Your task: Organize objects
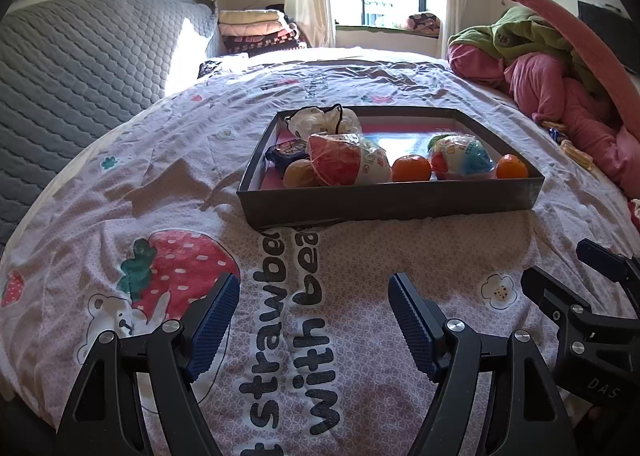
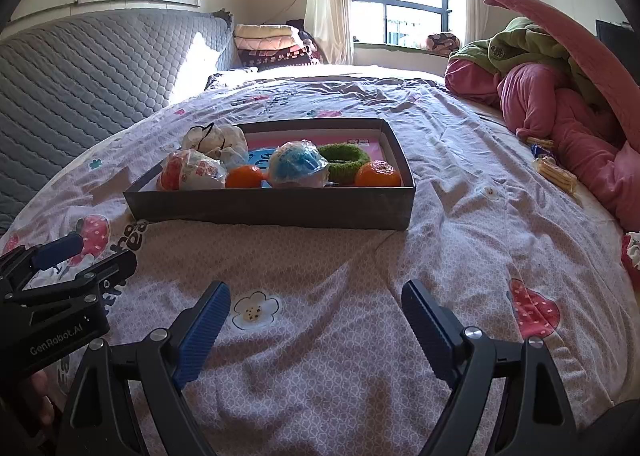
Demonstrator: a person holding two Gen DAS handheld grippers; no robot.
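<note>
The bed [image 2: 460,240] carries everything, under a pink sheet with strawberry prints. On its middle stands a dark shallow box [image 2: 272,208], its long wall turned to the cameras. At the right edge of the bed lies a heap of pink and green blankets [image 2: 552,96], and just beside this heap lie some snack packets [image 2: 554,172], outside the box.

Inside the box, along the near wall, lie from left to right: a red wrapped ball [image 2: 190,172], an orange [image 2: 245,176], a blue wrapped ball [image 2: 296,164] and a second orange [image 2: 378,174]. A green ring [image 2: 344,158] lies behind the blue ball, and a white bag [image 2: 216,138] fills the far left corner.

Both claws hang over the near part of the bed, well apart from the box. The left gripper [image 1: 314,320] stands wide open and holds nothing; the right gripper [image 2: 316,326] too is open and empty.

The box looks almost full, so I judge that the packets at the right edge are what is left. They are on the right gripper's side. To do it well, this hand should come over one packet from above, close on its narrow sides and lift it clear of the blankets. The free place in the box seems to be the far right corner.
</note>
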